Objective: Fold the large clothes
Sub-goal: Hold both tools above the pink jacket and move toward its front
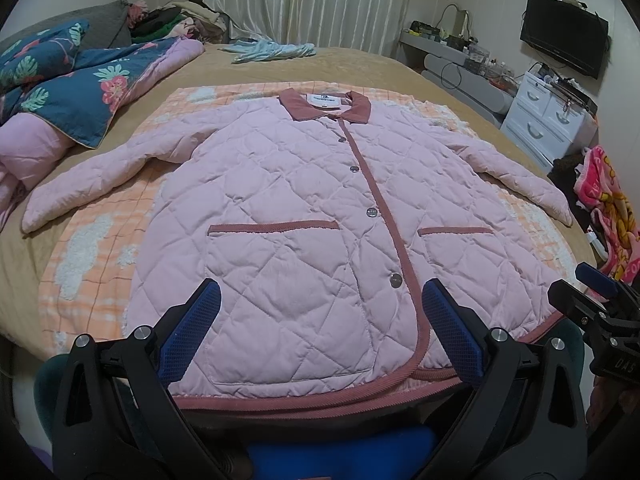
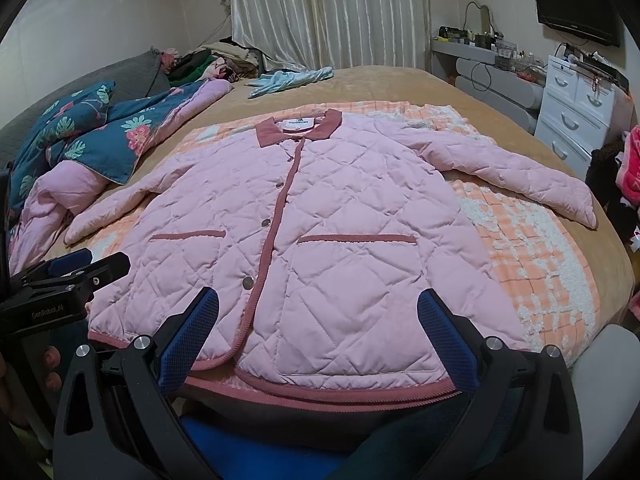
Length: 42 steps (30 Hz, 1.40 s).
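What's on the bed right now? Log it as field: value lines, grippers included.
garment: pink quilted jacket, laid flat, front up, buttoned, collar away from the cameras
sleeves: both spread outward, unfolded
underlay: orange checked blanket beneath the jacket
bed: tan bedspread
other items: floral quilt to the left; light blue cloth at the far end
left gripper: open, over the hem, holding nothing
right gripper: open, over the hem, holding nothing
fold status: not yet begun
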Each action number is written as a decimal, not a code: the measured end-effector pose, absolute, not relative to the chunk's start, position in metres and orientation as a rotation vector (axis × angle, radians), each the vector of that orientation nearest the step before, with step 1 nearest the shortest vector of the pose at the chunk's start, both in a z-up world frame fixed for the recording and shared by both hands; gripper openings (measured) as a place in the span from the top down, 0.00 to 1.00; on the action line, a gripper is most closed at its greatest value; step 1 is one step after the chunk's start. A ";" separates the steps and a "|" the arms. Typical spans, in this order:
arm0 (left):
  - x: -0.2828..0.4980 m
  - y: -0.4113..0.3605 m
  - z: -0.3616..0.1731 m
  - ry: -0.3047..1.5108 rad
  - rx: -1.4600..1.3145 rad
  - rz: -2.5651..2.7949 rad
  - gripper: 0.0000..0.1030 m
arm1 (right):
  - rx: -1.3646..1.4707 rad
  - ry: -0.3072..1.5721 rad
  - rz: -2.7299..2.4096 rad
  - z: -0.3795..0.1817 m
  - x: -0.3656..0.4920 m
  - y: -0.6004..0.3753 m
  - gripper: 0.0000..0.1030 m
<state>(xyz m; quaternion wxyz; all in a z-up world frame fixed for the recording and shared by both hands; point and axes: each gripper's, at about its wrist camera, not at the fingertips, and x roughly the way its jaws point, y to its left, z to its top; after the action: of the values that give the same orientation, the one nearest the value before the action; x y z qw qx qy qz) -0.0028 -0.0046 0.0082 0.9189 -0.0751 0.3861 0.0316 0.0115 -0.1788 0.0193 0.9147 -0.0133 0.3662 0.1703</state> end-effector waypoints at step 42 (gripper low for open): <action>0.002 -0.009 0.009 0.793 -0.154 0.042 0.08 | -0.044 0.758 0.366 0.021 0.013 -0.169 0.04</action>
<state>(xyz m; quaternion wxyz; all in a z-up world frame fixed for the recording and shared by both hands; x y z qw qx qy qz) 0.0018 -0.0087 0.0090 0.9194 -0.0748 0.3857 0.0203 0.0130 -0.1690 0.0209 0.9125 -0.0214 0.3677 0.1778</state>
